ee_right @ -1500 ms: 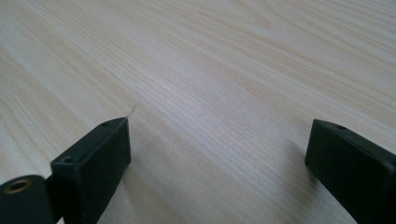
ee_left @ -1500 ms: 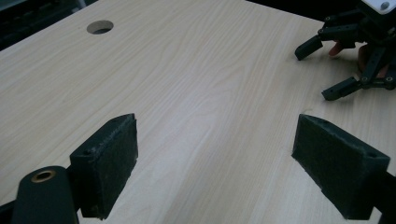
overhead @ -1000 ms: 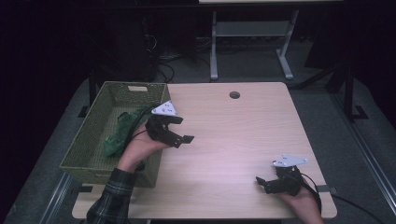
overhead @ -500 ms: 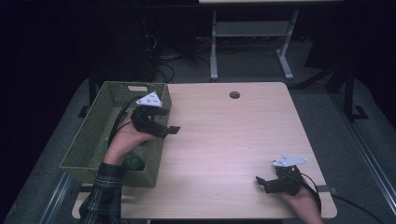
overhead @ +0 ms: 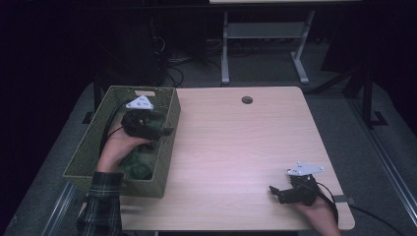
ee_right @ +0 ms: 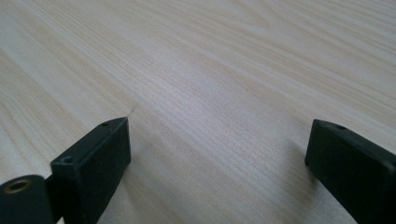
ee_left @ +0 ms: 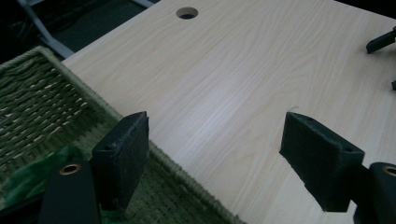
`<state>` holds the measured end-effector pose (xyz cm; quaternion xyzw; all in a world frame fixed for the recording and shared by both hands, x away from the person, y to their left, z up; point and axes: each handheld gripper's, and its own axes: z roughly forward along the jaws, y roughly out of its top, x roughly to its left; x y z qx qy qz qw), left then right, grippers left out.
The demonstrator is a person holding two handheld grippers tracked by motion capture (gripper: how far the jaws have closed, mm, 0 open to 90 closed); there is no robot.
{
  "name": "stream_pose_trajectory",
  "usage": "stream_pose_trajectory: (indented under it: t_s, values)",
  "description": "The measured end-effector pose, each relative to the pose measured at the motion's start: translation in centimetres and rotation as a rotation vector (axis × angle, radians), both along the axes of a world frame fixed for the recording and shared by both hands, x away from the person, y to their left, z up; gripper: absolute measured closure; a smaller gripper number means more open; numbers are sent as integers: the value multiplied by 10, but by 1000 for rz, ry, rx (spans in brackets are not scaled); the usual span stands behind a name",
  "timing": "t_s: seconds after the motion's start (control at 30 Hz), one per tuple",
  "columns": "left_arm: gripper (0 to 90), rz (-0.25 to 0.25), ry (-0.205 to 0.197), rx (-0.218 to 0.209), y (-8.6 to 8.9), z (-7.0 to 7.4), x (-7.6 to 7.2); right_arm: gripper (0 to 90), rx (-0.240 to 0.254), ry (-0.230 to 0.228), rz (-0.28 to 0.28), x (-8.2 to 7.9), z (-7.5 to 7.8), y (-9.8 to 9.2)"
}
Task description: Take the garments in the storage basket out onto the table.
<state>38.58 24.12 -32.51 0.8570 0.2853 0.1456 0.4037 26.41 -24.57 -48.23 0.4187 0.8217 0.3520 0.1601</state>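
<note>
Left gripper (overhead: 164, 131) sits over the green woven rectangular basket (overhead: 88, 147) at frame left, jaws spread wide, empty. Crumpled green cloth (overhead: 135, 164) lies inside the basket. Right gripper (overhead: 273, 191) at lower right on the light wooden table (overhead: 236, 142), jaws wide, empty.

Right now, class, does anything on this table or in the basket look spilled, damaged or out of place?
Nothing stands out. The green basket sits upright at the table's left edge, green material lying inside it.
</note>
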Motion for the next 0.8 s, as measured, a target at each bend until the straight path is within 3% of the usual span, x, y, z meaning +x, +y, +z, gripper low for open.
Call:
stream_pose_trajectory:
  t_s: [0.33,0.8]
  values:
    - [269,68,-3,59,23,-5,4,65,0,1,0,0,0,0]
    - [268,171,-1,79,54,-12,8,65,-1,-1,1,0,0,0]
